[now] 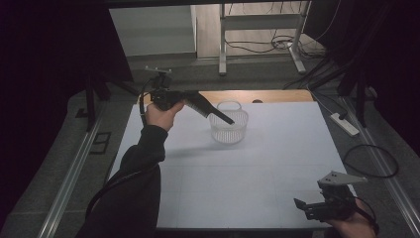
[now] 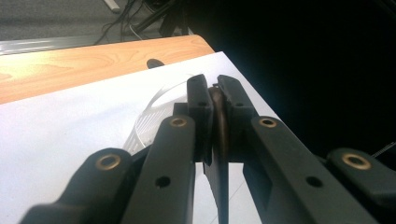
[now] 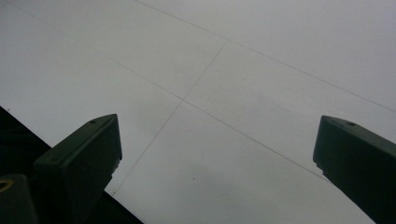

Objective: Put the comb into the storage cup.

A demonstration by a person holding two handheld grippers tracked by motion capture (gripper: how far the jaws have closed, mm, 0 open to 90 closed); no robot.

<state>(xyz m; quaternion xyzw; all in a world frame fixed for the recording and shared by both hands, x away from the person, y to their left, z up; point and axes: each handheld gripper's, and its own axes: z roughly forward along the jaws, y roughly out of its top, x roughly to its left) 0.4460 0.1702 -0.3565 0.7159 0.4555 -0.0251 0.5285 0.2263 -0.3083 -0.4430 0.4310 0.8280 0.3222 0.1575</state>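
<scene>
While the left gripper (image 1: 229, 120) clamps a thin dark flat piece (image 2: 218, 126), its tip sits over the clear basket (image 1: 229, 128).
Basket near desk (image 1: 247, 173) far edge; right gripper (image 1: 302, 206) open, near right corner.

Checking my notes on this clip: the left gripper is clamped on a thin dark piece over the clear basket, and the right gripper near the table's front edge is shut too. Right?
Not quite. The right gripper is open: the right gripper view shows its jaws wide apart over the bare white table. The left gripper is clamped on the thin dark piece over the clear basket.
</scene>
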